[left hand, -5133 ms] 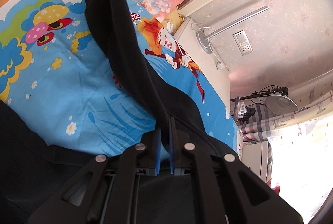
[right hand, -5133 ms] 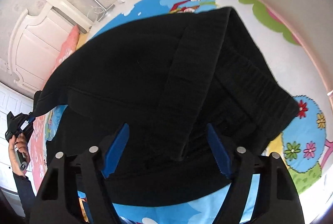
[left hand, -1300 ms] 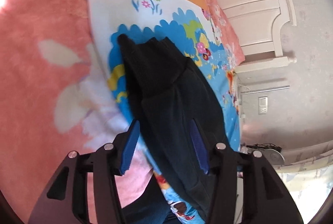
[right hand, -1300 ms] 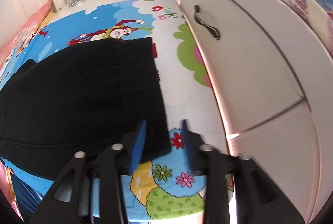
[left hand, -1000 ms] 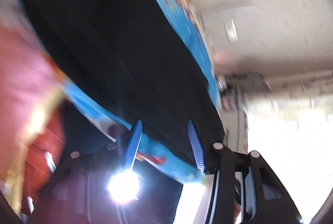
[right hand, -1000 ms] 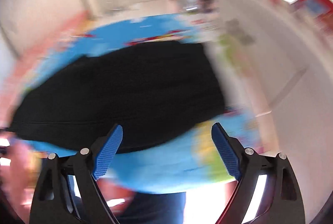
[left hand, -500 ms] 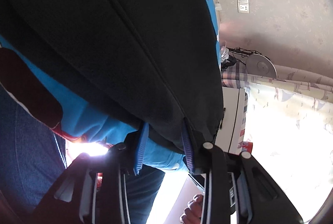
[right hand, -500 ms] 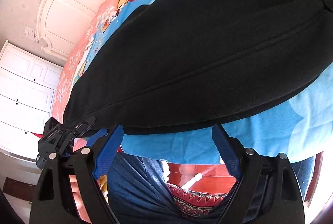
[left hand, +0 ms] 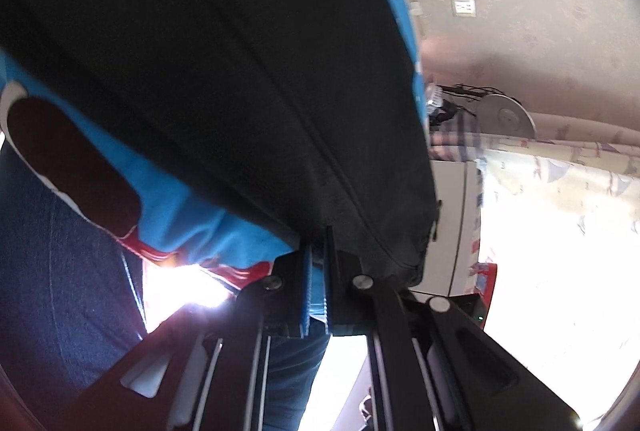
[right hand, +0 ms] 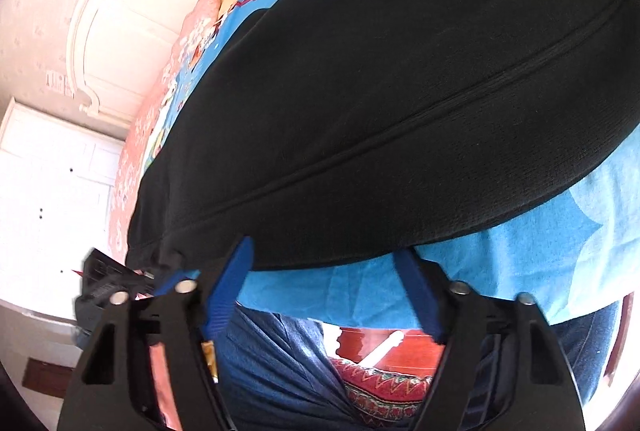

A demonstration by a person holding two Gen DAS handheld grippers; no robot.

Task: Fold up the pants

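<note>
Left wrist view shows the left gripper (left hand: 316,279) with its blue pads pinched together on the near edge of the black pants (left hand: 224,63), apparently with a little of the blue bedsheet (left hand: 188,215) caught in as well — whether the sheet is truly trapped I cannot tell. The pants lie flat along the near side of the bed, one long seam running down the leg, the person's jeans (left hand: 60,271) just below the mattress edge.

Right wrist view shows the right gripper (right hand: 324,271) half wide and closing, its pads straddling the same near hem further along, cloth between them but not yet pressed.

To do this step well, I judge that both grips should take only the pants' edge, at matching depth, before any lift. The right pads want to slide a touch further under the hem so they clear the sheet — otherwise the bedding rises with the fold and drags it crooked.
</note>
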